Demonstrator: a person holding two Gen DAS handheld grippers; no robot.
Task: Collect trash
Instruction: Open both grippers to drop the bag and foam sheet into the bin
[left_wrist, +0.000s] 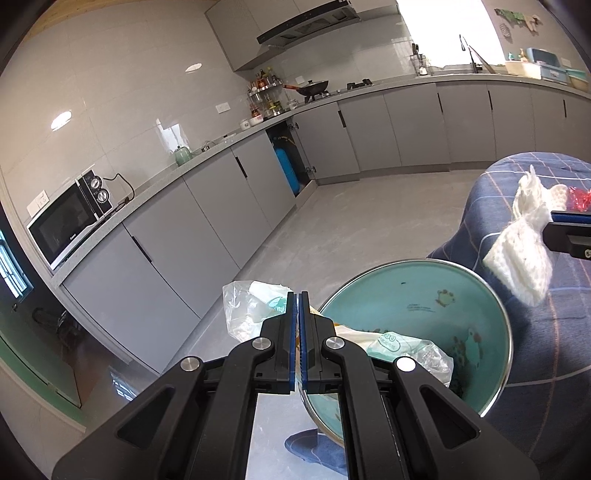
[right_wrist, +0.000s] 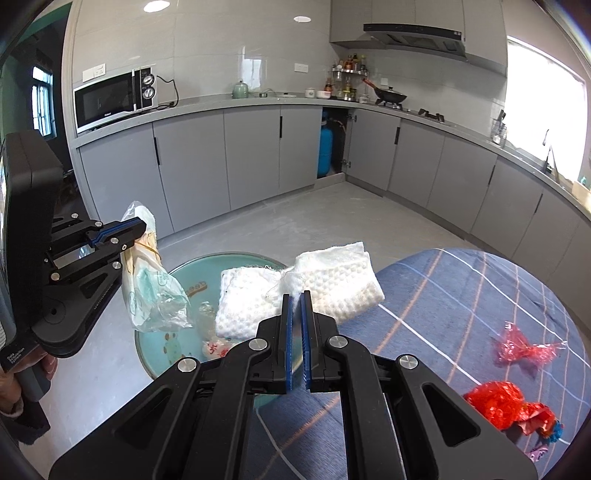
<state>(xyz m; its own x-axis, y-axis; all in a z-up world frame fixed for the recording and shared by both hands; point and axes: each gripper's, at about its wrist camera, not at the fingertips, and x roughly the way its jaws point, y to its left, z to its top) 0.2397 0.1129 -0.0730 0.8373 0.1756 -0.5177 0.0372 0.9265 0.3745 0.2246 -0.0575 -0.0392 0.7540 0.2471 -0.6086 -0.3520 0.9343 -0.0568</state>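
Teal, white, red on navy check

Black tongs (right_wrist: 296, 295) with blue pads grip dimpled white cloth (right_wrist: 299, 286); teal basin (right_wrist: 147, 347) beneath; navy cover (right_wrist: 461, 295), white-and-peach check; red wrappers (right_wrist: 508, 404) right.

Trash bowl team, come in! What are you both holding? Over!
Left gripper shut on plastic wrapper above teal basin. Right gripper shut on white padded sheet. Red wrappers on the blue cloth.

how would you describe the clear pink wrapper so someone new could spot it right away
Start at the blue plaid-covered surface on the right, past the teal basin. The pink wrapper lies flat there, alone. Unlike the bright red crumpled trash lying nearer the camera, it is see-through and twisted like a bow.
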